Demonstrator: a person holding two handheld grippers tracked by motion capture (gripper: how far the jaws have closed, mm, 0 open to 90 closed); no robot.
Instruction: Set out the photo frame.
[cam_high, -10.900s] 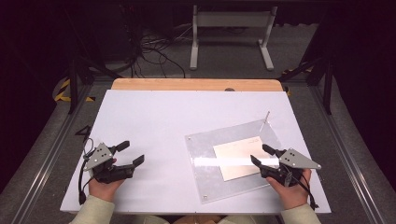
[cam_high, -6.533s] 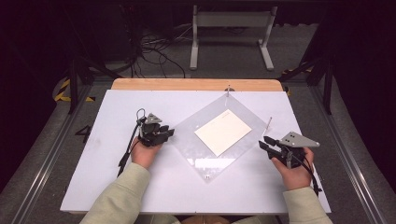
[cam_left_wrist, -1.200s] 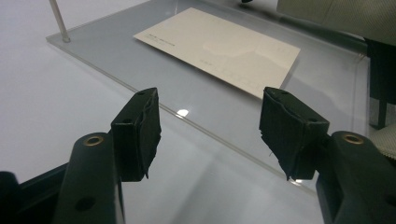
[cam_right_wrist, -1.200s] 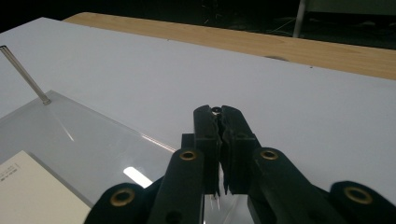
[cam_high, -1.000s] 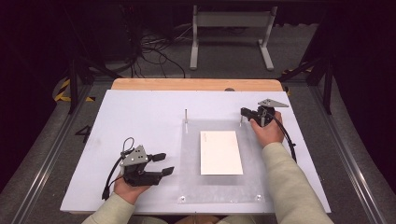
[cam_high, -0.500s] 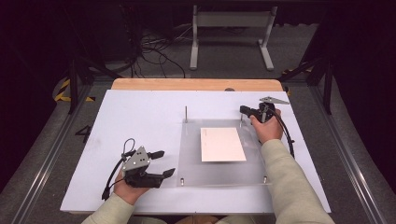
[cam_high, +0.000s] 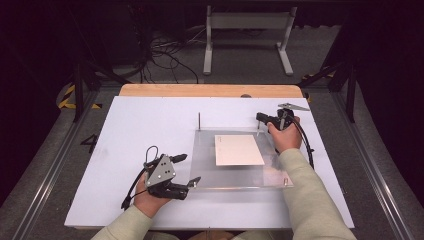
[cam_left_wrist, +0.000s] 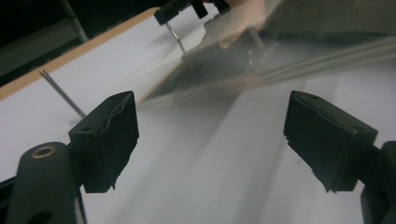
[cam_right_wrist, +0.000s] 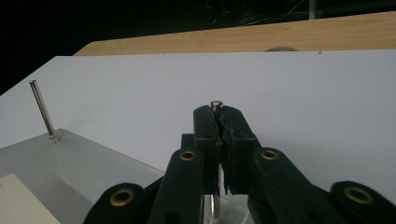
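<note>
White table top (cam_high: 150, 120) under both grippers, wood strip (cam_high: 210, 90) along its far edge. Grey floor (cam_high: 240, 60) beyond, dark room behind. Past the right gripper (cam_high: 264, 118) a grey metal stand (cam_high: 247, 30); past the left gripper (cam_high: 187, 170) tangled cables (cam_high: 160, 50), yellow-black tape (cam_high: 67, 97).

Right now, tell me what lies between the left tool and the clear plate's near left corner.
Nothing but bare white table. In the high view the left tool sits open just left of the clear plate, its near jaw almost at that corner.
</note>
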